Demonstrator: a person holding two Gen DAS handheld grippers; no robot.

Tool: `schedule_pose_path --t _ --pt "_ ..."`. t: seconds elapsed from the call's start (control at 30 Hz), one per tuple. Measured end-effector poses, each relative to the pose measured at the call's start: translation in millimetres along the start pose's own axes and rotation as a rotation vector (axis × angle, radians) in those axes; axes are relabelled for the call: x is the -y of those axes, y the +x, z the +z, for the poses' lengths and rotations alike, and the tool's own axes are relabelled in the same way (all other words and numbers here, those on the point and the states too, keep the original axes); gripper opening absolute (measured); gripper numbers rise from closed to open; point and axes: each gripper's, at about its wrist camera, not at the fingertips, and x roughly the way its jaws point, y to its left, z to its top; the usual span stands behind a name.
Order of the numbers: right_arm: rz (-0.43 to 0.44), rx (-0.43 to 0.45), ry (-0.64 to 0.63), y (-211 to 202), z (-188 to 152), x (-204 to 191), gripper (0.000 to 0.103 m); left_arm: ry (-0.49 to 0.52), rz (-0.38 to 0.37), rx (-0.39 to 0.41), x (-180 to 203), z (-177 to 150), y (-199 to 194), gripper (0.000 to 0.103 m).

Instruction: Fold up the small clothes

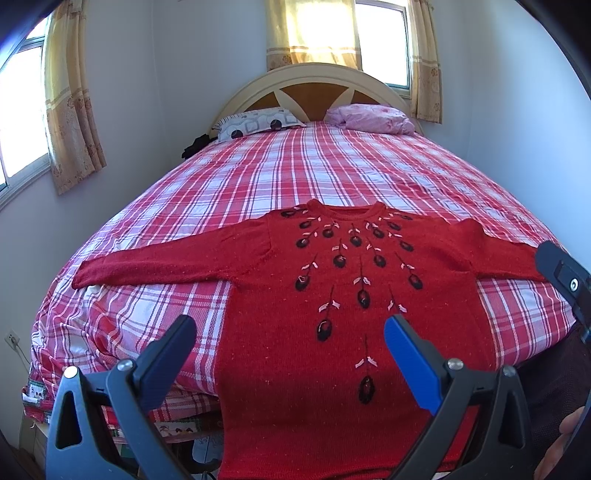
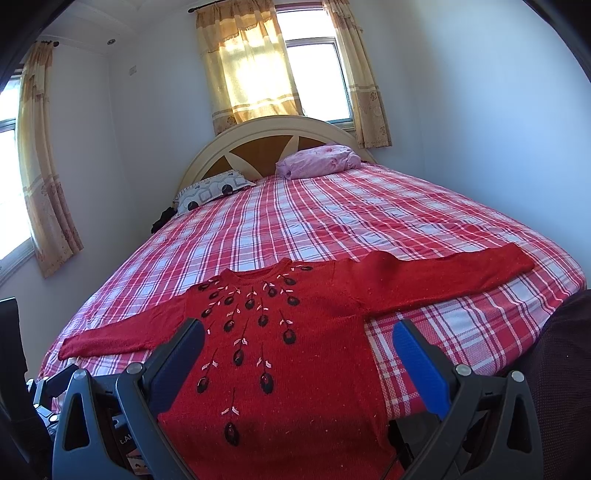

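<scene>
Folding has not started yet. The red sweater [image 1: 332, 295] lies flat on the bed [image 1: 258, 177], neck at 12 o'clock, sleeves out to 3 and 9. The left gripper [image 1: 290, 345] and right gripper [image 2: 297, 349] are spread wide, holding nothing. Every fold is left.

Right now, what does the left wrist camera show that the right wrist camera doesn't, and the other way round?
Only the left wrist view shows the right claw at its edge, over the sweater's right cuff, and a wall socket. Only the right wrist view shows that sleeve's free end and the curtain rod. Both show the red sweater flat with sleeves spread on the plaid bed, two pillows, and an open claw holding nothing.
</scene>
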Motion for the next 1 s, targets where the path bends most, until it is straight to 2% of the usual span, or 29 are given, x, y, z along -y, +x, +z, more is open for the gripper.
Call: schedule_pose_path --t 0.43,0.7,0.8,0.87,1.0 --pt "-0.006 -0.027 0.009 9.3 -5.3 3.4 0.102 -0.004 -0.007 -0.042 -2.4 0.6 11.2 0.103" --pt "-0.053 -0.011 0.006 25.4 -3.5 21.4 0.102 -0.005 -0.022 -0.056 -4.5 7.6 30.6 0.103" --pt "-0.078 0.0 0.02 36.9 -3.7 38.3 0.102 -0.031 -0.071 -0.064 -9.4 11.3 41.8 0.103" --pt "-0.105 -0.033 0.035 51.5 -4.5 53.6 0.102 -0.049 -0.104 -0.073 -11.9 14.0 52.3 0.103" --pt "-0.161 -0.07 0.139 77.2 -4.7 108.5 0.101 -0.065 -0.142 -0.113 -9.4 24.3 76.1 0.103"
